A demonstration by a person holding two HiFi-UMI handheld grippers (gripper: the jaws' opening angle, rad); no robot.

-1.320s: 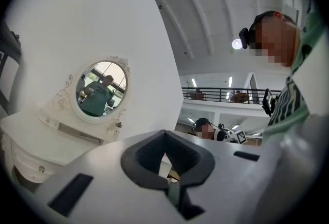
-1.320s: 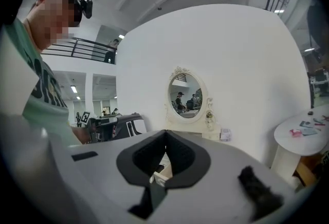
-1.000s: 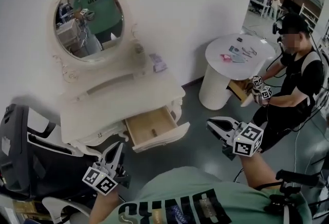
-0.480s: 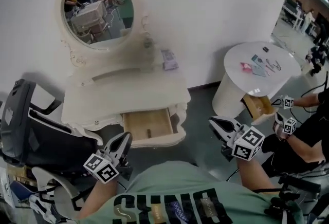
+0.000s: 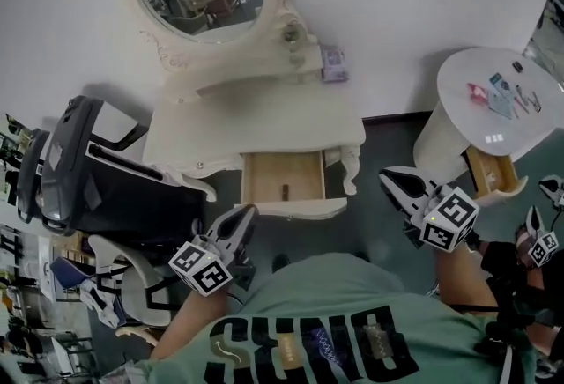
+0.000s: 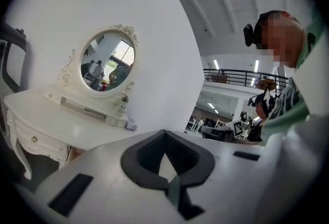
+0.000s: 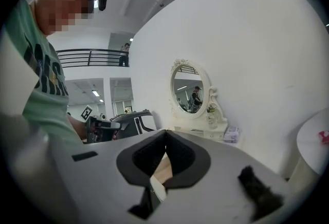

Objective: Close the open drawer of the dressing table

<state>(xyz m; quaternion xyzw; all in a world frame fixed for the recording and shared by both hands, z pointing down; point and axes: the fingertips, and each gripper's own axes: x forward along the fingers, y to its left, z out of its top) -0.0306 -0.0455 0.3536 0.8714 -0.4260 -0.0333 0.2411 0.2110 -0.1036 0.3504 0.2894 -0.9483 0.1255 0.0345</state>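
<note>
Standing against the white wall [image 5: 397,3], your desk [image 5: 256,122] shows its wooden drawer [image 5: 284,180] pulled open over grey floor [image 5: 388,144], black chair [image 5: 88,188] beside. Your left tool [image 5: 245,215] and right tool [image 5: 394,177] hover before it, both pressed together, empty.

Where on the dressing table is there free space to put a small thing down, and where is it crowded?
The tabletop is bare across its front and middle, between the mirror's base and the open drawer. Only the back right corner is taken, by a small purple box. The black chair crowds the table's left side.
</note>
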